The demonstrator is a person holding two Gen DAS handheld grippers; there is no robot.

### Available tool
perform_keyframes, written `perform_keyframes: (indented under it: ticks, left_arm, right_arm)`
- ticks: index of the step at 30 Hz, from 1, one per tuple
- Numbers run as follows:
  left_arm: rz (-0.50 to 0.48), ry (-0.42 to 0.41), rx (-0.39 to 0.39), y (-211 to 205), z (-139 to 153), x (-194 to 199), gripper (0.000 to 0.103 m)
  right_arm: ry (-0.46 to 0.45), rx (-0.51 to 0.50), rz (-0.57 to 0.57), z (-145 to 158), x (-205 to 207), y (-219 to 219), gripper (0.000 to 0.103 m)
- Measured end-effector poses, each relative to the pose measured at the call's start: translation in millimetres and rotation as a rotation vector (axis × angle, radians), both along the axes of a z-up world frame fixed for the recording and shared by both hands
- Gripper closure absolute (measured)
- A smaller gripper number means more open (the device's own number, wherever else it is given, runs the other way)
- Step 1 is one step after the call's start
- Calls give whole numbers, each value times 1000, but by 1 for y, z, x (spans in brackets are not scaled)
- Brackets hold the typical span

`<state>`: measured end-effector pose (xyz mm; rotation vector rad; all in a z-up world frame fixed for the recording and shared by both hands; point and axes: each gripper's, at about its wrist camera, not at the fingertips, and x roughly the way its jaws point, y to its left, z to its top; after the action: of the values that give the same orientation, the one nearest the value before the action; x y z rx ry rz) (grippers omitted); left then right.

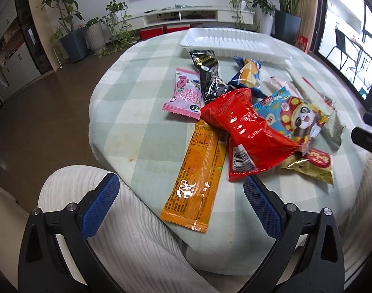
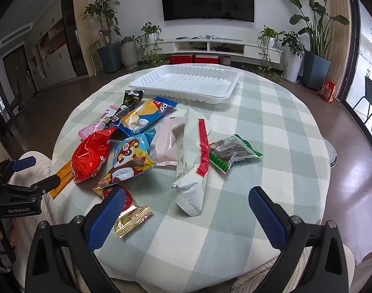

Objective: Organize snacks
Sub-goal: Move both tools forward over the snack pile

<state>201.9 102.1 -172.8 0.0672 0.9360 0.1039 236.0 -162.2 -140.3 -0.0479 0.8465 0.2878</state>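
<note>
Several snack packs lie heaped on a round table with a green-checked cloth (image 2: 271,127). An empty white tray (image 2: 186,83) (image 1: 235,41) stands at the far side. In the left wrist view a long orange pack (image 1: 195,180) lies nearest, under a red bag (image 1: 244,127), beside a pink pack (image 1: 186,95) and a panda pack (image 1: 293,114). My left gripper (image 1: 181,197) hovers open at the near edge, its fingers flanking the orange pack's lower end. My right gripper (image 2: 186,207) is open near the table's front, in front of a long white pack (image 2: 193,161); a gold pack (image 2: 132,217) lies by its left finger.
A green-edged clear pack (image 2: 235,153) lies right of the white one. The person's ribbed light trouser leg (image 1: 107,219) rises under the left gripper. The left gripper (image 2: 29,171) shows at the left edge of the right wrist view. Potted plants and a TV unit stand beyond.
</note>
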Motion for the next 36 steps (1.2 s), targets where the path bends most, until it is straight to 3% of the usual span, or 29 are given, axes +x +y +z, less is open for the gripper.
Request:
perform_keyframes:
  ticks: [9, 18, 22, 28, 36]
  left_arm:
    - [-35, 74, 91, 8, -20, 36, 0]
    - [-86, 102, 94, 12, -29, 56, 0]
    - [-108, 113, 64, 17, -31, 65, 0]
    - [-82, 149, -62, 34, -37, 77, 0]
    - [-96, 151, -62, 33, -40, 82, 0]
  right_arm:
    - [30, -21, 32, -2, 30, 7, 0]
    - [66, -47, 43, -8, 65, 11, 0]
    - [99, -48, 49, -16, 78, 12, 0]
    - [161, -27, 50, -28, 93, 11, 0]
    - [225, 19, 20, -40, 104, -1, 0]
